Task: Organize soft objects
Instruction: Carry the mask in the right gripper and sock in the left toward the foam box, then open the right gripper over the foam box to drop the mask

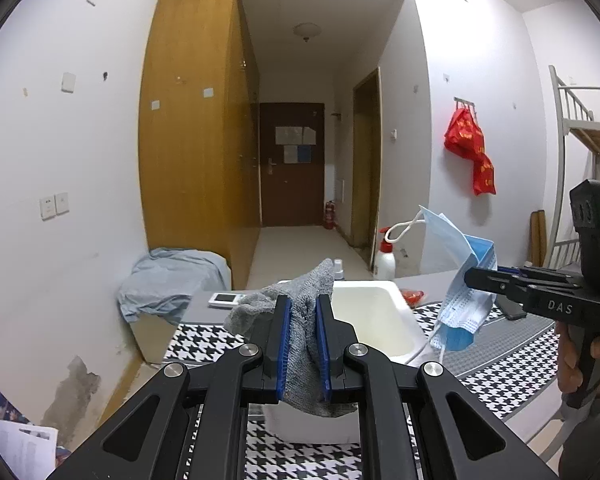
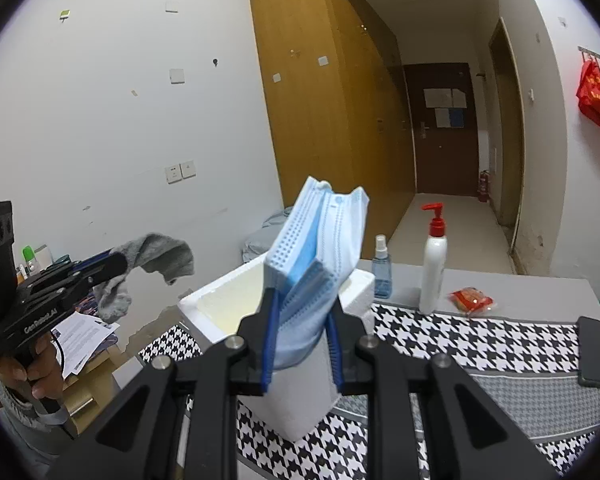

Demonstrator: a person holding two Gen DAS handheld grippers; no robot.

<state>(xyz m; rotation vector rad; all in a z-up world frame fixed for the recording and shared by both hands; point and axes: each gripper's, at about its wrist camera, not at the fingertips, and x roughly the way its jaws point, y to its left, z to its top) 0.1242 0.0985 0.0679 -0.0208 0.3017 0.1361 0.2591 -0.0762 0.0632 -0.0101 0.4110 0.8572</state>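
Up front in the left wrist view, left gripper (image 1: 303, 334) jaws pinch one grey sock (image 1: 300, 320), long axis roughly vertical, toe flopping left, above the white foam box (image 1: 380, 316) on the bench (image 1: 512, 376). Right gripper (image 1: 473, 276) at far right grips one bunch of blue face masks (image 1: 458, 300), hanging down.

Right wrist view: right gripper (image 2: 303, 332) jaws clamped on the masks (image 2: 316, 248), standing upright over the box (image 2: 220, 300). Left gripper (image 2: 118, 264) holds the sock (image 2: 156, 256), drooping. Two bottles behind: one spray bottle (image 2: 381, 268), one pump bottle (image 2: 433, 264).
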